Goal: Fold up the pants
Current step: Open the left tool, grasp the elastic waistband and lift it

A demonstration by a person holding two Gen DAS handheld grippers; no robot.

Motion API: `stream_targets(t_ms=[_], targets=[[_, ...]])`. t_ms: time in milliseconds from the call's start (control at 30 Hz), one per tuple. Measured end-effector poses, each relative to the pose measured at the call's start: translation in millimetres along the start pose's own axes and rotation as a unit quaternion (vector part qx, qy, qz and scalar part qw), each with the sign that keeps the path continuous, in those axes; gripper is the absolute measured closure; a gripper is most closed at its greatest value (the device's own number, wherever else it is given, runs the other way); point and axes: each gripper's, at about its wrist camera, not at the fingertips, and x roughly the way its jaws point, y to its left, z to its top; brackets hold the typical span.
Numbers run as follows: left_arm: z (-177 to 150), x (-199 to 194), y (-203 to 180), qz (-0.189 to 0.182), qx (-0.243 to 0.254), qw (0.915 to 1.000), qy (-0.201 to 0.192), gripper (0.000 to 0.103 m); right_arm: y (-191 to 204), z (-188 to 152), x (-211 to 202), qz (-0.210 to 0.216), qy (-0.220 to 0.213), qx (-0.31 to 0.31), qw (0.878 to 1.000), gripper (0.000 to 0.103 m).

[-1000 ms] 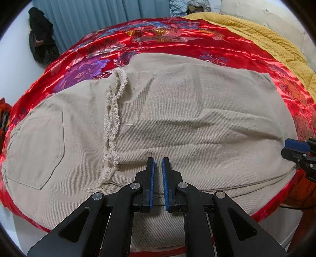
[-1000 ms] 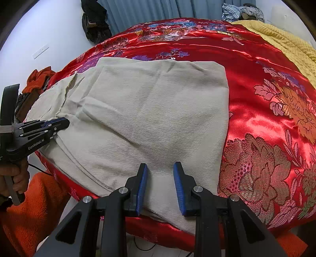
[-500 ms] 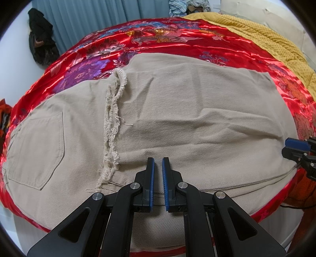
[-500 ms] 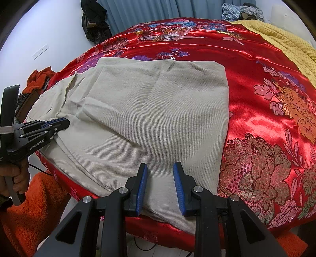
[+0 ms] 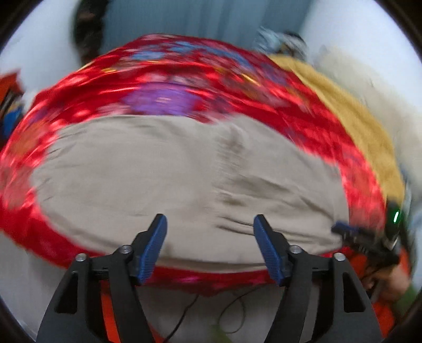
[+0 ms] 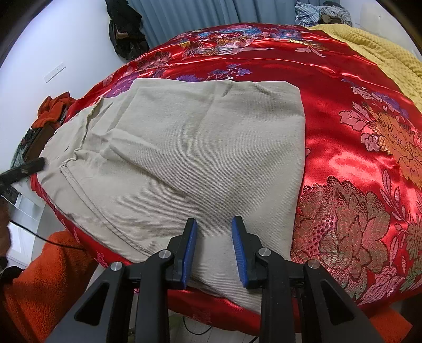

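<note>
left gripper (image 5: pixel 210 244) jaws opening, empty – right gripper (image 6: pixel 214 246) part-spread over pants (image 6: pixel 197 163), grip unclear.

Both grippers are black, angular frames with silver screw heads at the joints and ribbed blue pads (image 6: pixel 190 250) lining the fingers. The person wears a fuzzy orange fleece sleeve (image 6: pixel 44 285), with a thin black cable (image 6: pixel 39 234) trailing across it.

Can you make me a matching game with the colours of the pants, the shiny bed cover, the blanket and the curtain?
Things:
1. pants
2. bed cover
3. blanket
4. curtain

Colours:
A. mustard yellow
B. grey-blue
C. beige
D. red with flowers

Pairs: 1-C, 2-D, 3-A, 4-B
</note>
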Motion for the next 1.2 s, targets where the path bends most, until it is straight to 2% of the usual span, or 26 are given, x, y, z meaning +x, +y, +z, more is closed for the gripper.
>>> stream_targets(t_ms=[67,167,200,267,367,533,633,700,767,833,900,967,1033,1067,1133,1200], targets=[[4.8,-16.1,55.8,0.005,-0.086,0.9962,-0.017,0.029,-0.1,-0.1,-0.2,0.0,0.0,0.0,1.0,0.075],[2.1,-26.7,130.9,0.012,-0.203,0.9787,-0.031,0.03,-0.1,0.0,-0.2,0.0,0.001,0.0,1.0,0.075],[0.1,-27.4,147.8,0.009,-0.227,0.9732,-0.035,0.03,0.1,-0.2,-0.2,-0.001,0.001,0.0,1.0,0.075],[-5.3,-24.6,176.7,-0.003,-0.267,0.9631,-0.031,0.044,-0.1,0.0,-0.1,-0.001,0.002,0.0,1.0,0.075],[-13.2,-14.6,195.2,-0.029,-0.298,0.954,-0.025,0.05,0.0,0.6,0.2,-0.002,0.002,0.0,1.0,0.075],[-18.6,7.0,211.3,-0.047,-0.35,0.9352,-0.03,0.051,-0.2,0.6,0.5,-0.001,0.002,0.001,1.0,0.075],[-18.5,19.6,216.8,-0.046,-0.37,0.9277,-0.028,0.051,-1.1,0.9,0.4,-0.001,0.002,0.0,1.0,0.075],[-15.6,23.3,218.1,-0.047,-0.371,0.927,-0.026,0.051,-0.8,0.7,0.5,-0.001,0.002,0.0,1.0,0.075],[-11.7,19.5,215.3,-0.053,-0.366,0.9286,-0.034,0.071,-1.3,0.8,0.3,-0.001,0.002,0.0,1.0,0.075],[-8.4,13.3,215.4,-0.06,-0.359,0.9296,-0.056,0.077,-0.6,0.7,0.5,-0.001,0.002,0.0,1.0,0.075],[-11.0,19.1,220.7,-0.057,-0.374,0.9245,-0.051,0.075,-2.0,1.0,0.3,0.0,0.002,0.001,1.0,0.075],[-16.2,29.1,226.8,-0.047,-0.395,0.9164,-0.043,0.055,-2.1,1.0,0.2,0.0,0.002,0.0,1.0,0.075],[-17.6,34.5,230.8,-0.056,-0.414,0.9075,-0.047,0.053,-2.9,1.5,0.3,0.0,0.003,0.001,1.0,0.075],[-16.1,33.0,229.9,-0.057,-0.415,0.9068,-0.048,0.057,-3.1,1.5,0.2,0.0,0.003,0.001,1.0,0.075],[-8.7,27.3,225.1,-0.045,-0.404,0.9123,-0.048,0.08,-3.2,1.6,-0.1,0.0,0.003,0.002,1.0,0.075],[-3.0,16.1,219.5,-0.039,-0.395,0.9162,-0.053,0.083,-3.1,1.4,-0.3,-0.001,0.002,0.002,1.0,0.075]])
